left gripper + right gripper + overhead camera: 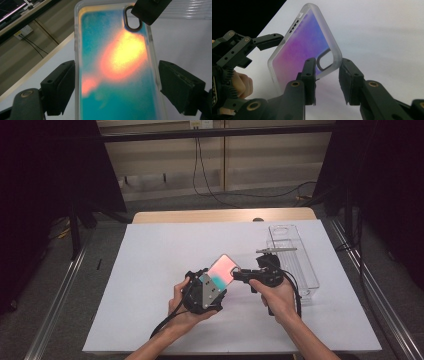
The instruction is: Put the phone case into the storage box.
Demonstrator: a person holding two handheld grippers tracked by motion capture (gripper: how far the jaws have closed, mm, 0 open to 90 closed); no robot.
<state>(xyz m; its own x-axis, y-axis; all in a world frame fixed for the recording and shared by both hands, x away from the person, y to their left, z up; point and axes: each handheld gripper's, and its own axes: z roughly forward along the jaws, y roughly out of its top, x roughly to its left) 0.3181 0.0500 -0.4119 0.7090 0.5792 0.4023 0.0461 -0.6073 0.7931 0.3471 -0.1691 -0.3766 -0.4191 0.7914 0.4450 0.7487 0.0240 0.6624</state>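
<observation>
A clear-rimmed phone case with a teal and orange-pink back is held up above the white sheet. My left gripper is shut on it across its width; in the left gripper view the two jaws press the long edges of the case. My right gripper comes in from the right, and its jaws stand either side of the case's corner by the camera cutout. In the right gripper view a gap shows between the right gripper's pads and the case. One of its fingers covers that corner.
A clear plastic tray lies at the right of the white sheet, with a small metal piece across it. The wooden table edge runs along the far side. Cables lie on the floor beyond.
</observation>
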